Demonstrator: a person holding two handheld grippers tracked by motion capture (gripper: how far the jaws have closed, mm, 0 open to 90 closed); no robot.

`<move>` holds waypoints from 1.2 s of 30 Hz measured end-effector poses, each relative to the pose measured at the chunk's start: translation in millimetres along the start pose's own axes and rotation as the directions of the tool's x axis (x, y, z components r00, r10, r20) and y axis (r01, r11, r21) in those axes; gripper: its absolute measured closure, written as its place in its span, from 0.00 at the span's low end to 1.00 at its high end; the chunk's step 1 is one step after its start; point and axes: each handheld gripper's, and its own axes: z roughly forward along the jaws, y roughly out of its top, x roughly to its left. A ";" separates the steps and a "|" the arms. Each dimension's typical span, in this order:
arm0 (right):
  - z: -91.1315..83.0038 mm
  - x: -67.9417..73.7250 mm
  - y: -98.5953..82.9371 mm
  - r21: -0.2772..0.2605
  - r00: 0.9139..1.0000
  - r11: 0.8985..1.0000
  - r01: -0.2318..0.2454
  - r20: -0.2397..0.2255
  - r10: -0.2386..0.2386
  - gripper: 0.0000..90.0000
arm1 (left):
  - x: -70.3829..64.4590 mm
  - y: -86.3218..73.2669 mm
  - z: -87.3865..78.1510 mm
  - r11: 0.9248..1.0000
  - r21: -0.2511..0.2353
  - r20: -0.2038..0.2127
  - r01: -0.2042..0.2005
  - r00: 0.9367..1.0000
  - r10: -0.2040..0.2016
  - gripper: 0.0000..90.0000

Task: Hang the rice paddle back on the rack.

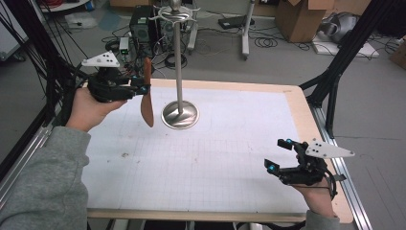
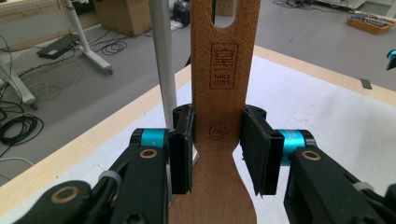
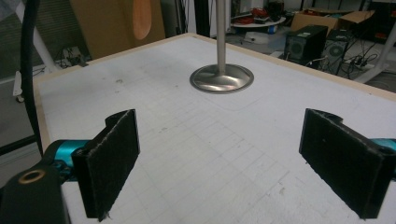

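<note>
1. Two grippers work over a white gridded table (image 1: 206, 163) in the high view. The left gripper (image 1: 143, 88) is held up above the table's far left part, its jaws clamped on a wooden spatula (image 1: 147, 93). The spatula hangs nearly upright, tilted a little, its broad rounded blade down and clear of the table, its handle rising above the jaws. It is reddish-brown wood. Just to its right stands a metal stand (image 1: 180, 62), a thin pole on a round shiny base, with curved hooks at the top. The right gripper (image 1: 279, 155) hovers low near the table's near right corner, jaws spread apart with nothing between them.

2. Left gripper view: the left gripper (image 2: 216, 140) grips the wooden spatula (image 2: 226, 74) at the narrow neck, both black pads pressed against its edges. The wood is pale and smooth, with a burnt-in stamp reading "SINCE 1983", a small round mark below it, and an oval hanging slot at the handle's top. The stand's pole (image 2: 163, 60) rises just behind, left of the handle.

3. Right gripper view: the right gripper (image 3: 219, 163) has its jaws wide apart and empty above the table (image 3: 201, 154). The stand's base (image 3: 222, 79) sits ahead; the spatula's blade (image 3: 141, 18) shows at top left.
</note>
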 end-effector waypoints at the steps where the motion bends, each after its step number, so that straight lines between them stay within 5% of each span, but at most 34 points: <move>1: -1.6 0.2 0.3 -0.001 1.000 1.000 -0.005 0.001 0.005 0.12 | 0.4 2.0 0.3 1.000 0.003 -0.002 -0.002 1.000 0.002 0.72; 5: -1.6 -0.5 0.1 -0.002 1.000 1.000 -0.008 0.010 0.008 0.12 | 1.1 8.7 1.6 1.000 0.013 -0.009 -0.027 1.000 0.027 0.72; 36: 7.1 -1.8 0.6 0.039 1.000 0.999 -0.008 -0.001 0.008 0.12 | 32.8 59.4 -7.9 0.999 -0.048 -0.011 0.002 1.000 -0.002 0.72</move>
